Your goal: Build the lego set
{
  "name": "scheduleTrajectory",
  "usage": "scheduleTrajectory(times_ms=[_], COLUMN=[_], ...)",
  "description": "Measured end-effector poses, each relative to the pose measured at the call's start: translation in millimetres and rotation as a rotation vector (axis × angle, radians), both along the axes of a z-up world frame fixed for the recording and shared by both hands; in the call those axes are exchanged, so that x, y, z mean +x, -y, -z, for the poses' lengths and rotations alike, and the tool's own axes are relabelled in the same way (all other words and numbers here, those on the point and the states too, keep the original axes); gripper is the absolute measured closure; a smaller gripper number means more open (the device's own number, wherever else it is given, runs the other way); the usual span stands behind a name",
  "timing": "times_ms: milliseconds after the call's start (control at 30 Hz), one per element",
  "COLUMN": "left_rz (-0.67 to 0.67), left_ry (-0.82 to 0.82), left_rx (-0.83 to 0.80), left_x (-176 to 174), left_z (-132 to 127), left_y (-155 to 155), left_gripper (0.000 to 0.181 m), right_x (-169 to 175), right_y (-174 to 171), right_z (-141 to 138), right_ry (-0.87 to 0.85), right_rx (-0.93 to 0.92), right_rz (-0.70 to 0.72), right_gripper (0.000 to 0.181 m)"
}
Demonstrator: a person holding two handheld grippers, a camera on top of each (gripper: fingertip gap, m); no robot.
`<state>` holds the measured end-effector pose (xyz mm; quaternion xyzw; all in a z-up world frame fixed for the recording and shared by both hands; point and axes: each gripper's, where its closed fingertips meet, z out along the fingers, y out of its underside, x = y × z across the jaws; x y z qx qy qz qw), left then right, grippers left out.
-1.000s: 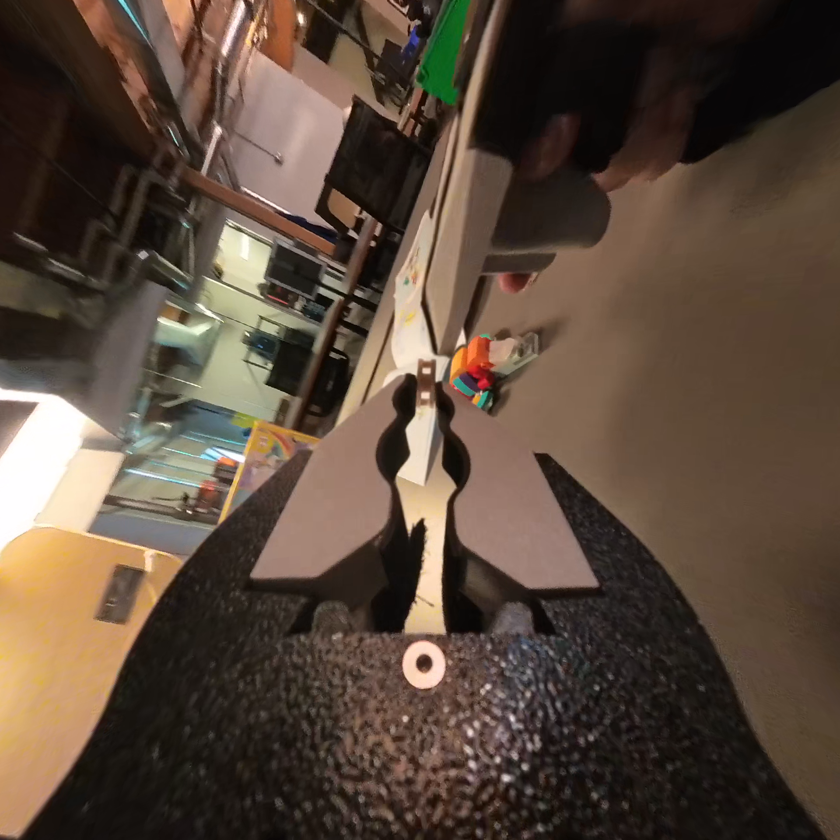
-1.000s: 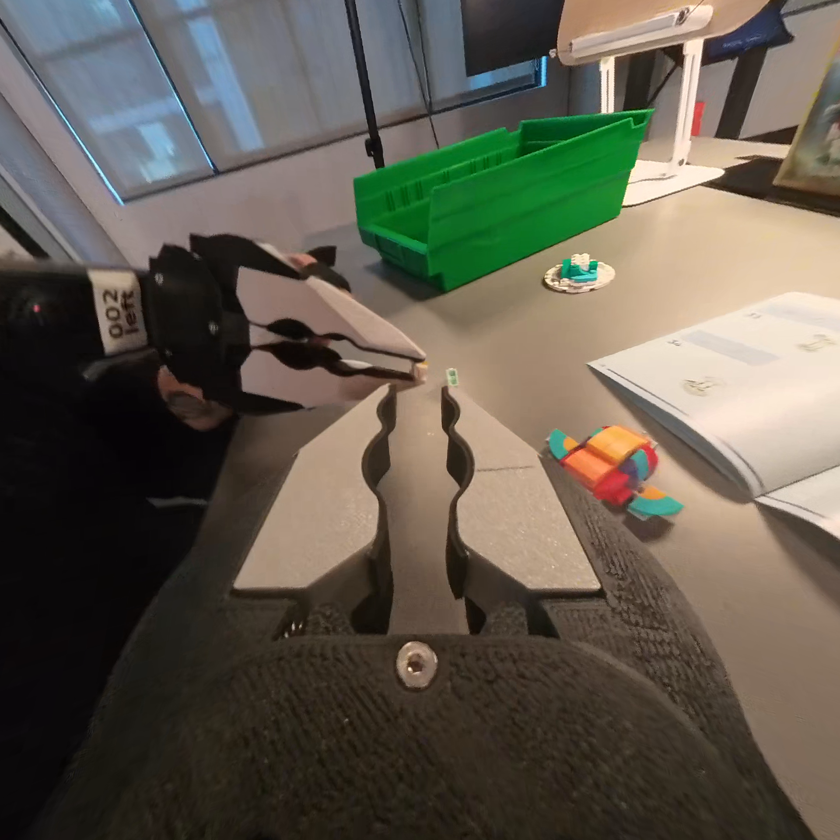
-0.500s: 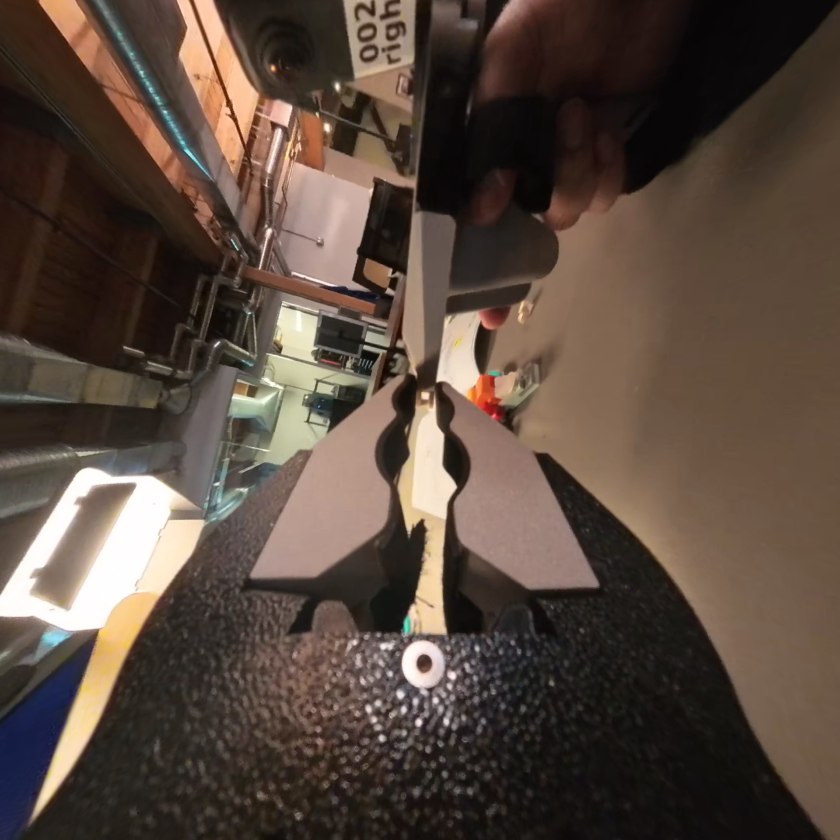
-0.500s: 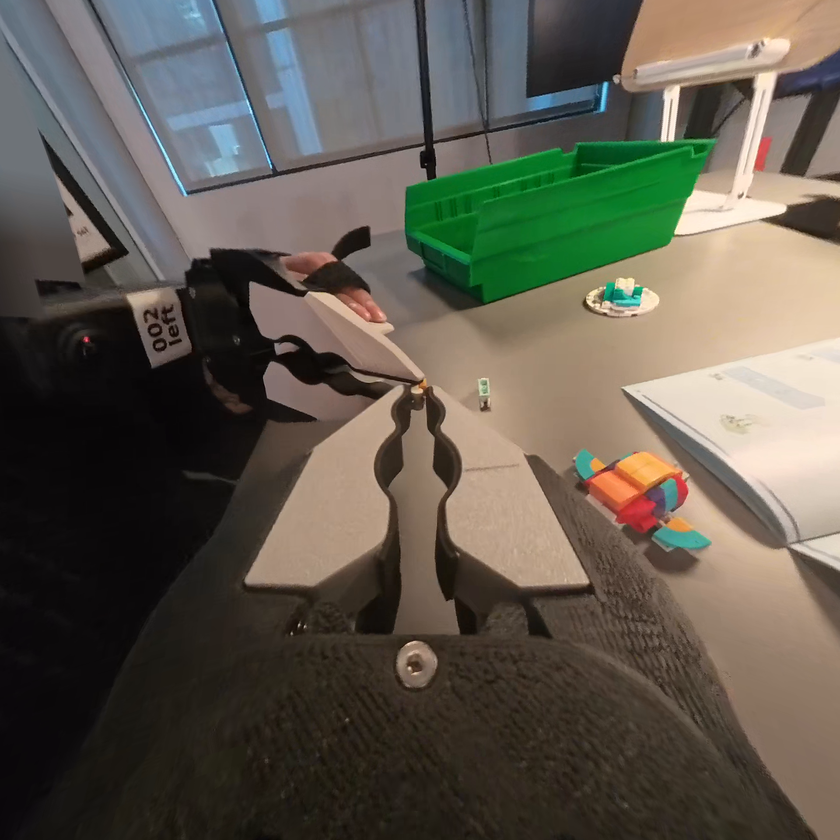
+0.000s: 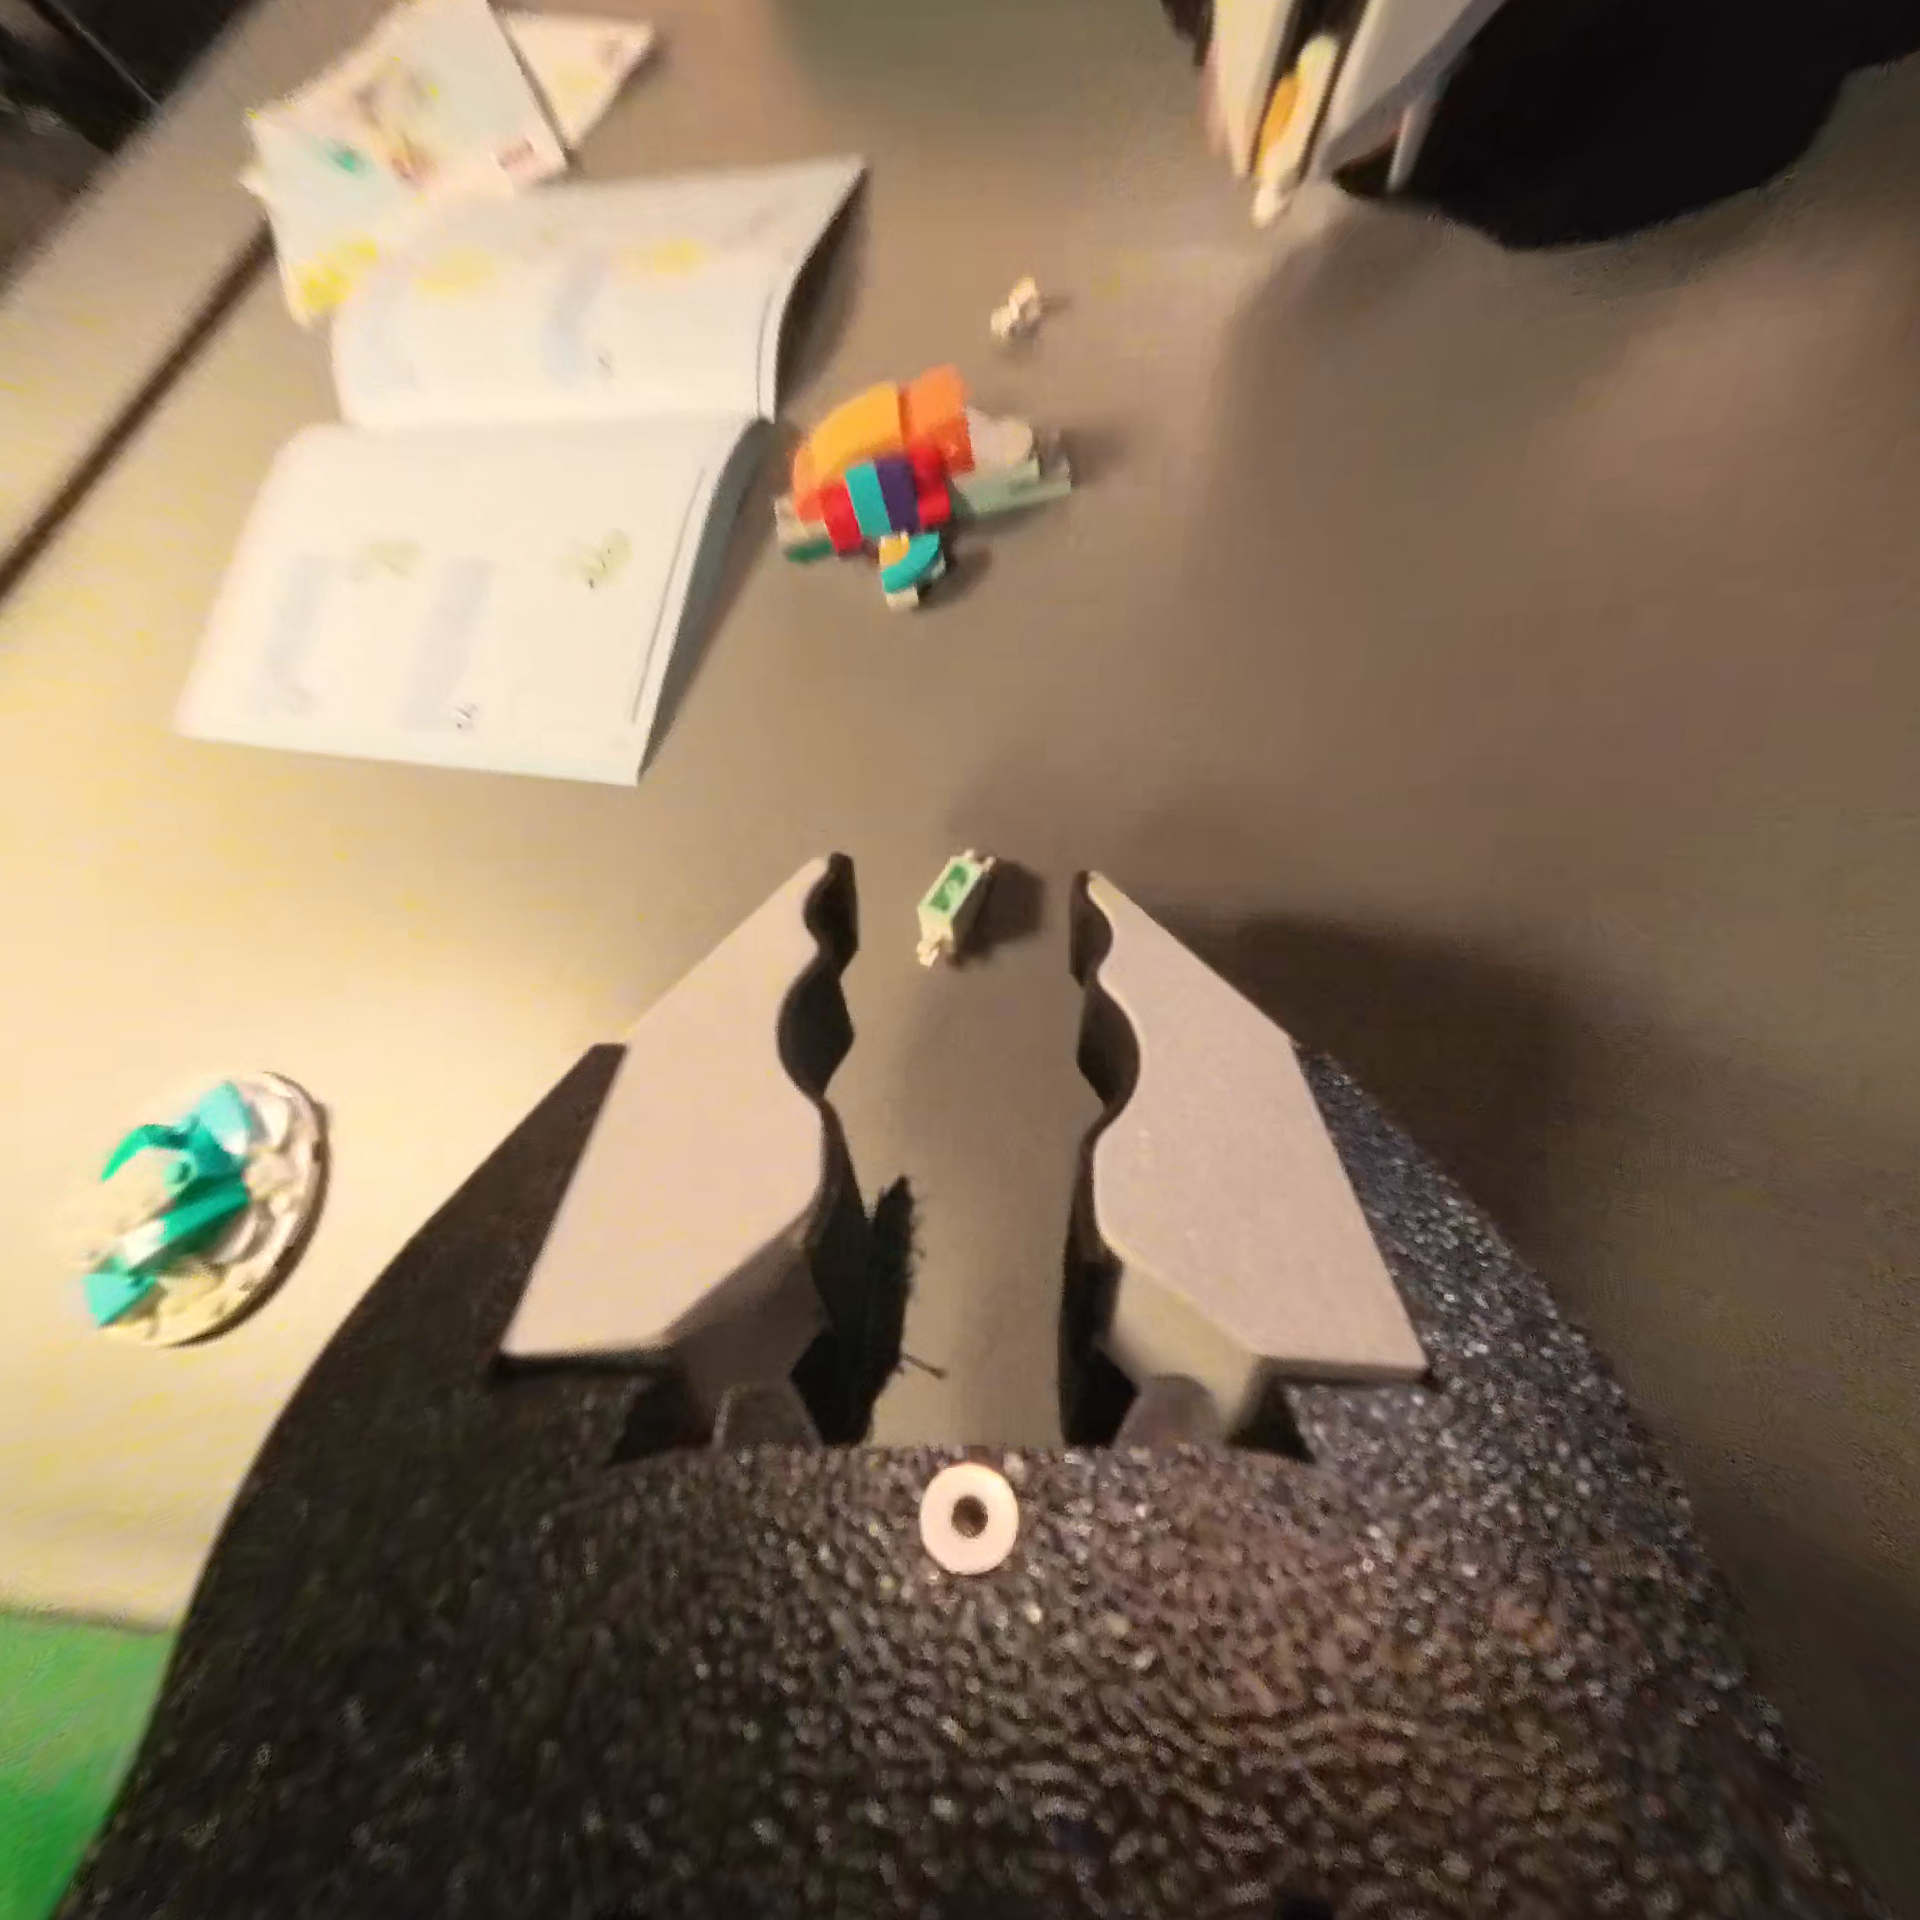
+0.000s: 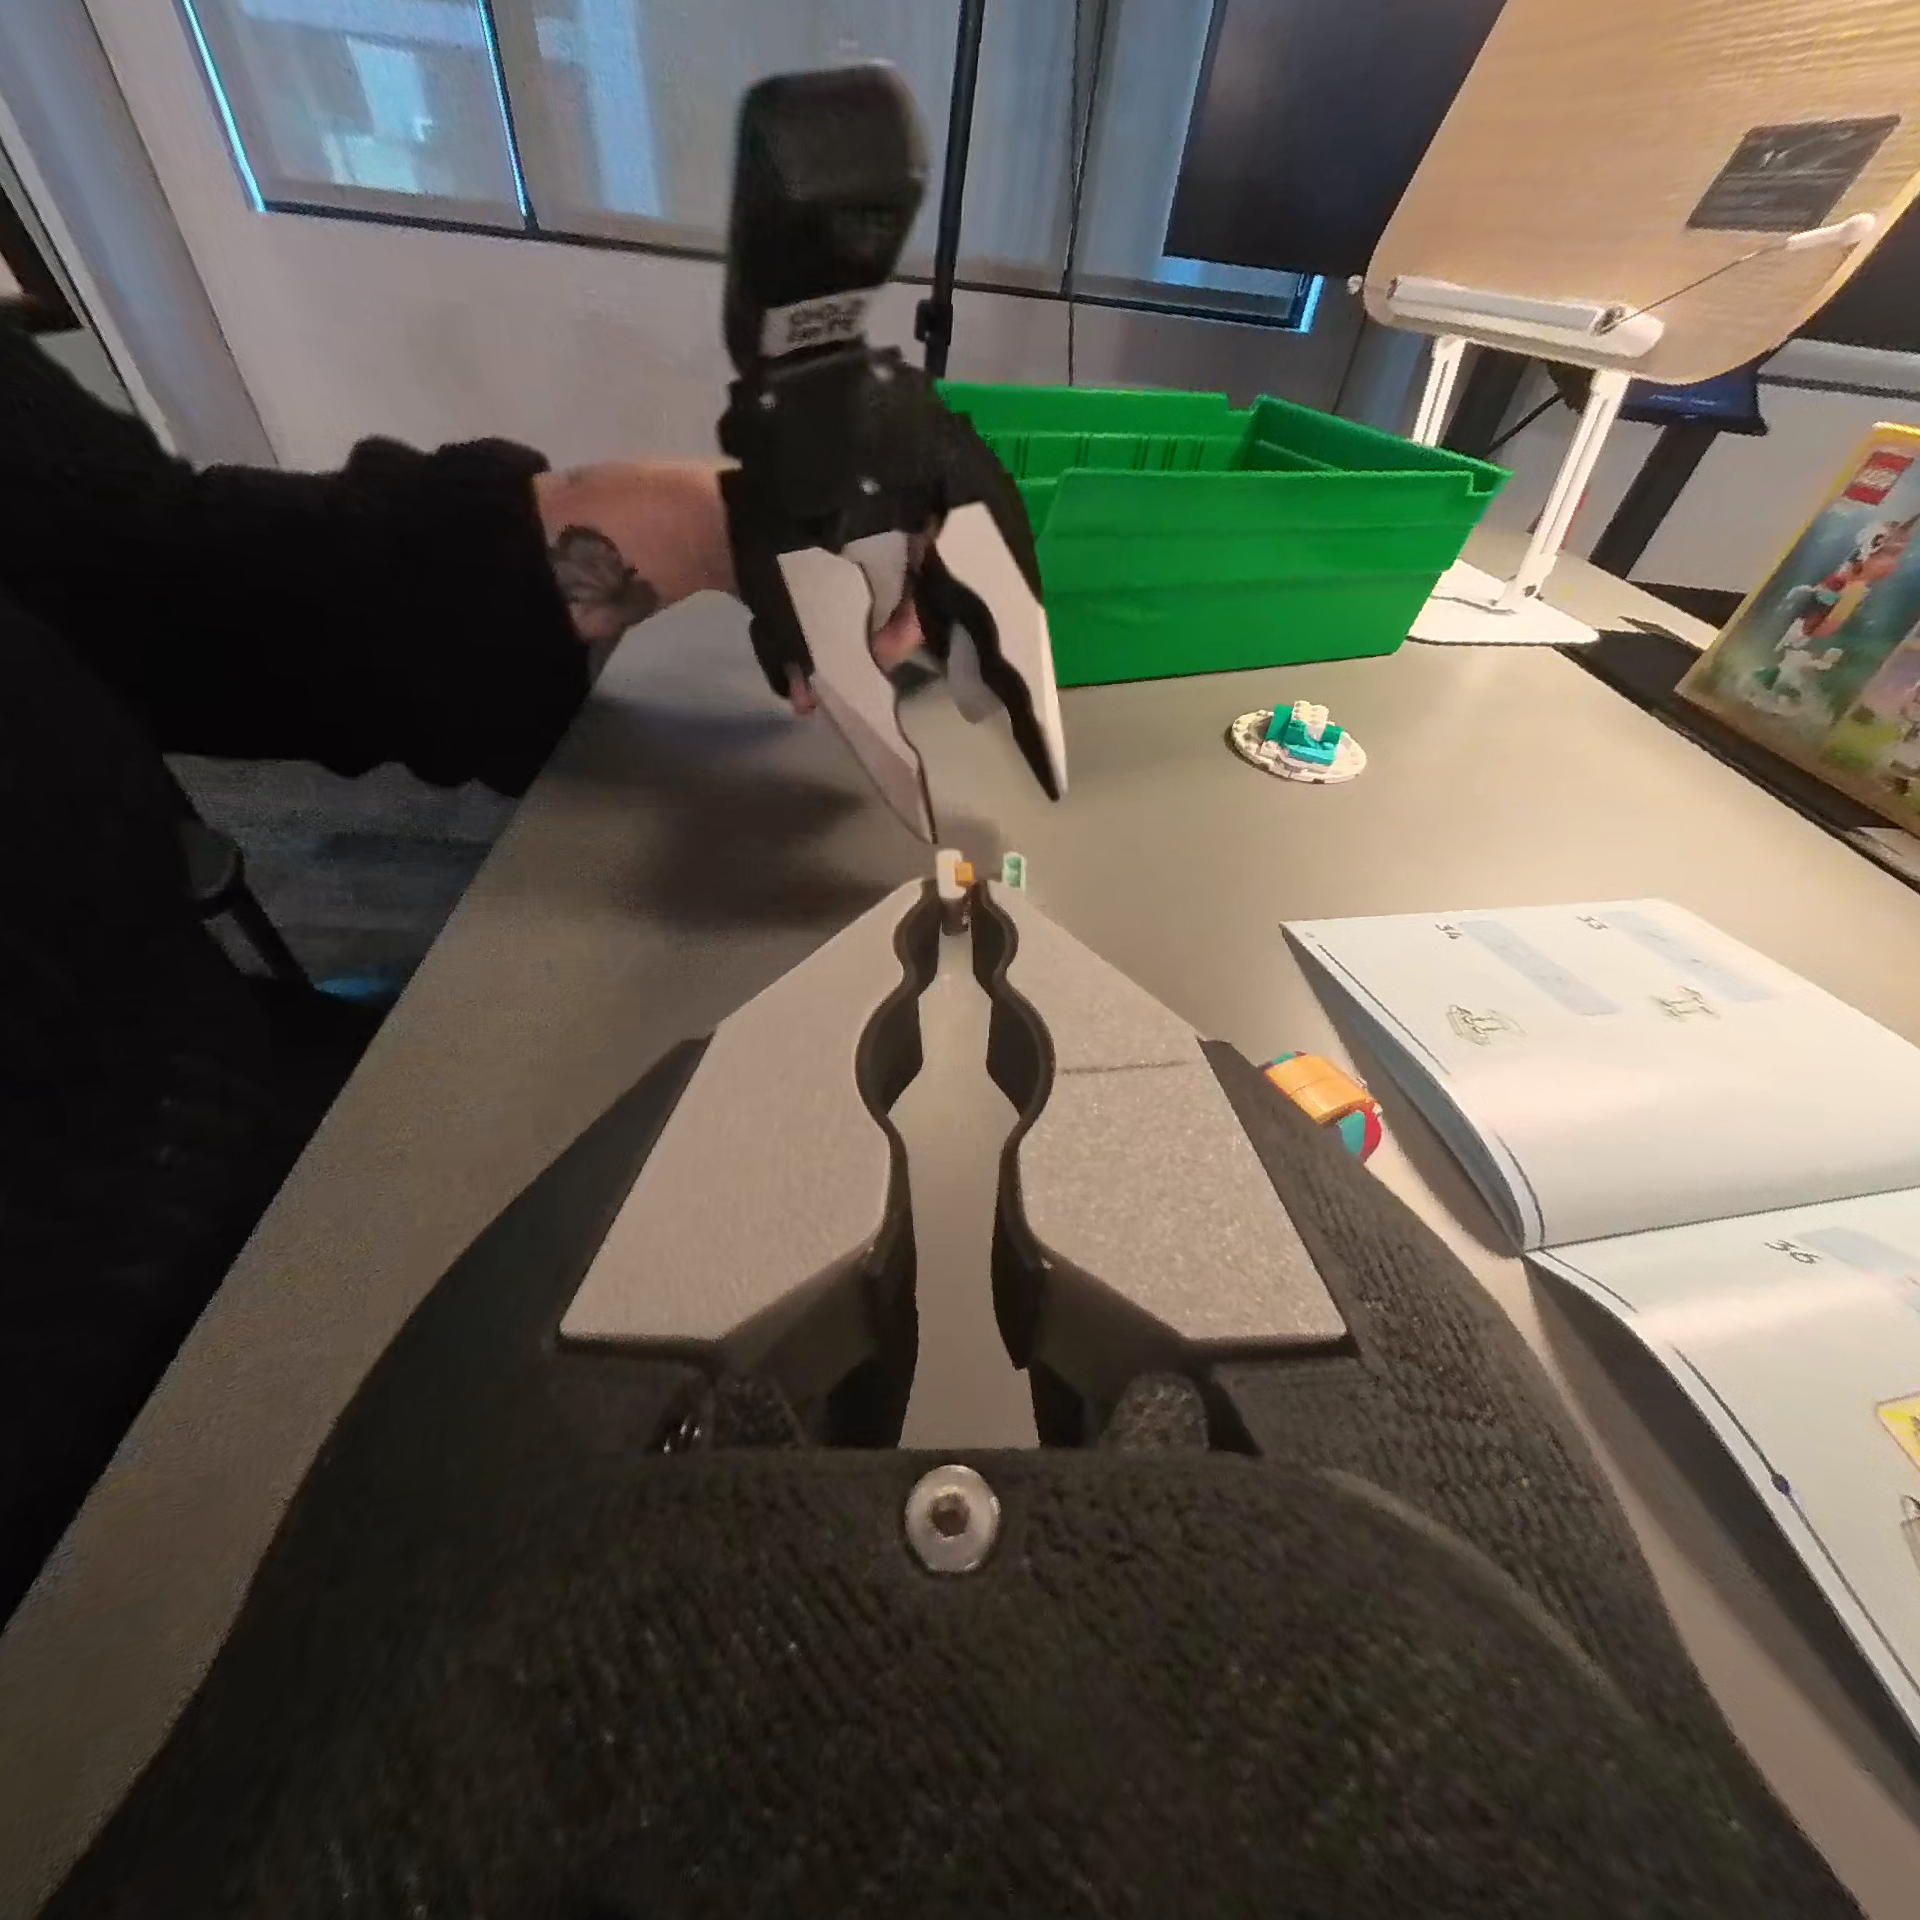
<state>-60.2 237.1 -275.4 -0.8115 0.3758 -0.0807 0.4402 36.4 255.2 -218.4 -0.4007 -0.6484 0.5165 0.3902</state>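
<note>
Up close, both tools share one build: flat matte grey fingers with wavy inner edges, set in a black body with a pebbly, rough skin. The left gripper has its jaws spread wide and holds nothing; it points down at the smooth grey table. A small green brick lies on the table between and slightly beyond its fingertips, touching neither. That brick is short and oblong, with its long axis running roughly along the fingers, tilted a little to the right at the far end.

The right gripper is clenched on a tiny white and orange piece at the very tips, just above the table. How that piece is turned is too small to tell. The green brick sits just to its right, apart from it. From this side the left gripper hangs tip-down over the same spot, held by a hand in a black fingerless glove.

Farther off lie a blocky multicoloured model, orange, red, teal and purple, beside an open paper booklet. A round white plate with teal pieces rests near a glossy green plastic bin.
</note>
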Motion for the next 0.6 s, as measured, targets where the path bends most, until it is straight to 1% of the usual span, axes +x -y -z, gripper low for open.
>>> scheduleTrajectory(times_ms=[67, 233, 367, 500, 600], left_rz=[0.023, 0.094, 0.112, 0.093, 0.075], left_ry=[0.007, -0.002, -0.019, -0.028, -0.008], left_rx=[-0.03, -0.099, -0.137, -0.188, -0.239], left_x=[-4, 0, 0, -1, 2], left_z=[6, 17, 24, 25, 26], left_y=[-3, -5, -8, -6, 3], left_gripper=[0.148, 0.149, 0.152, 0.152, 0.149], right_x=[0, 0, 0, 1, 1], right_y=[0, -6, -9, -13, -15], right_z=[2, 2, 1, 0, 0], right_ry=[0.005, 0.006, 0.007, 0.006, 0.006], right_rx=[0.0, -0.028, -0.051, -0.069, -0.079], right_rz=[-0.001, 0.01, 0.013, 0.021, 0.027], right_gripper=[0.177, 0.178, 0.178, 0.177, 0.177])
